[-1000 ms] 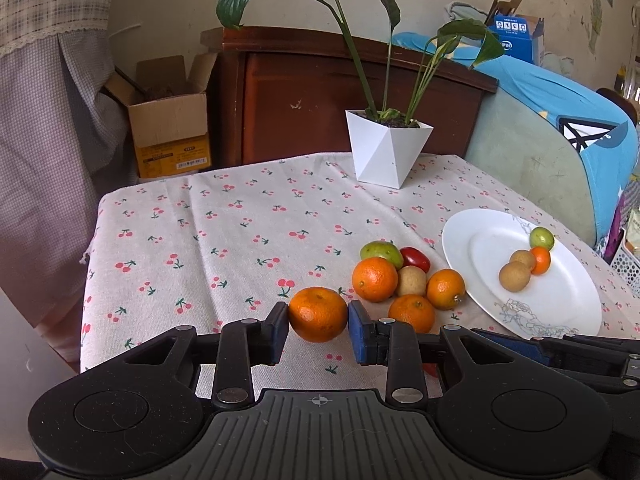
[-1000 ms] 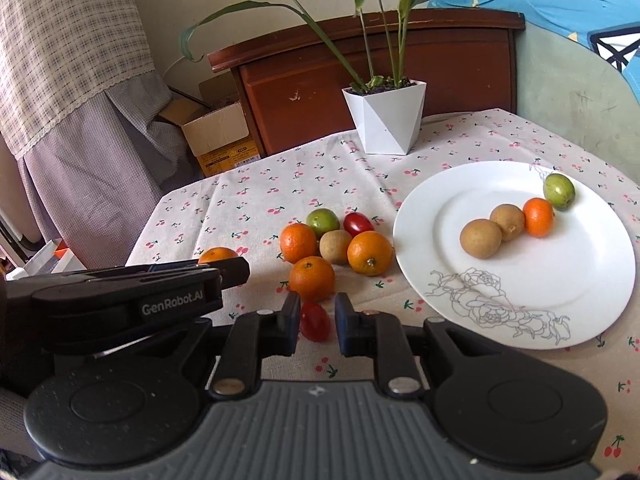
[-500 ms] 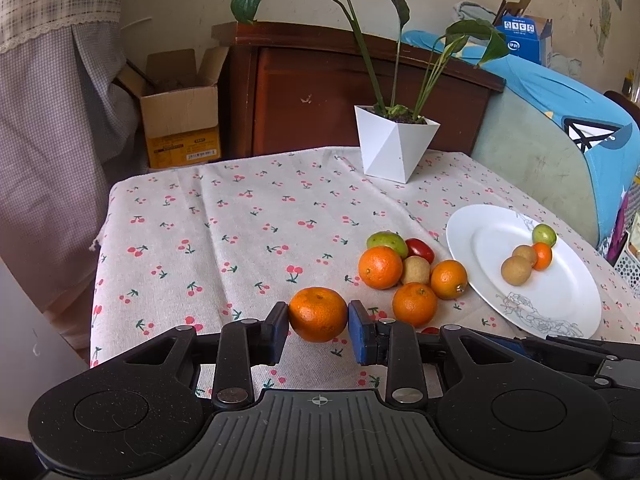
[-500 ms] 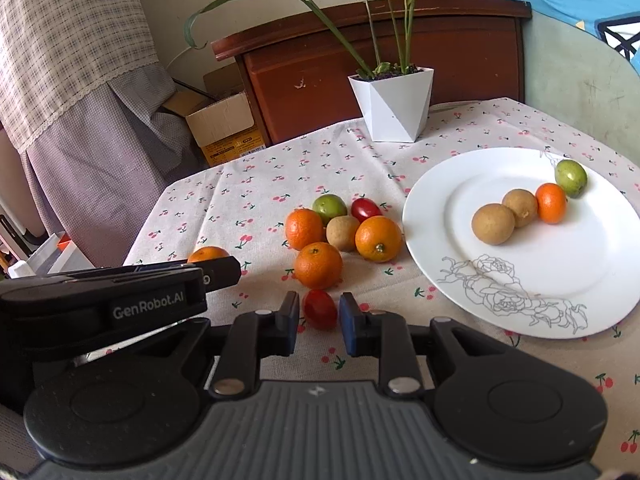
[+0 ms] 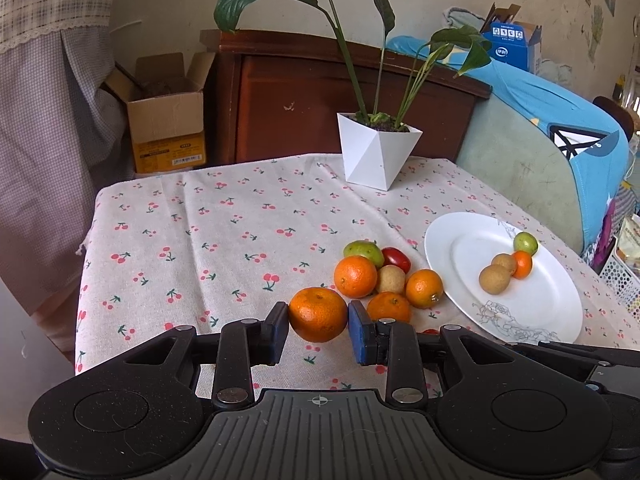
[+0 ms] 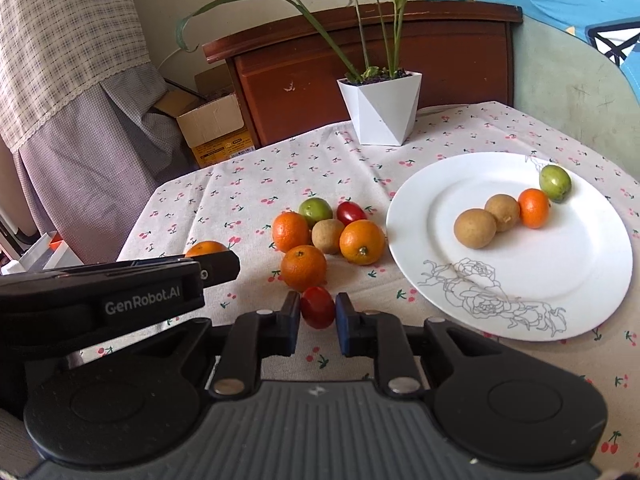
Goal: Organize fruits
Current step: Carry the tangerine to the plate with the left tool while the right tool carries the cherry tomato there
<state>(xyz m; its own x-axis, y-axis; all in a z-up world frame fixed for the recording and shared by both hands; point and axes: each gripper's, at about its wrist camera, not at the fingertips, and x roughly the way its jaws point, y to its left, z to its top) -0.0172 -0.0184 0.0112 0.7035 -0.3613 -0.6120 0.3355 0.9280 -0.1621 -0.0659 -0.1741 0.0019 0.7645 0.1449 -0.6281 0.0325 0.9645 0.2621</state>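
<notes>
- right wrist view: the white plate (image 6: pixel 600 280) fills the space at about two o'clock from the right gripper (image 6: pixel 318 318) and lies nearer to this hand than to the left one; judging by the fruit already on it, it is where the held pieces should go.
- left wrist view: the same plate (image 5: pixel 560 320) sits at about three o'clock, well apart from the left gripper (image 5: pixel 318 322), with the loose pile of fruit between them.
- left gripper is clamped on a mandarin (image 5: pixel 318 314), pads pressing both sides, held above the cherry-print tablecloth (image 5: pixel 224 240).
- right gripper is closed on a small red tomato (image 6: pixel 317 306), gripped across its short width, its long axis running away from the camera. whether it hangs clear of the cloth i cannot tell.
- count on the cloth: three mandarins, one green fruit (image 6: pixel 316 210), one brown longan-like fruit (image 6: pixel 328 235), one red tomato (image 6: pixel 351 213).
- count on the plate: two brown fruits, one small orange one (image 6: pixel 533 208), one green one (image 6: pixel 555 182).
- count in the grippers: one mandarin, one tomato.
- one white plant pot (image 6: pixel 380 110) stands at twelve o'clock, beyond the pile.
</notes>
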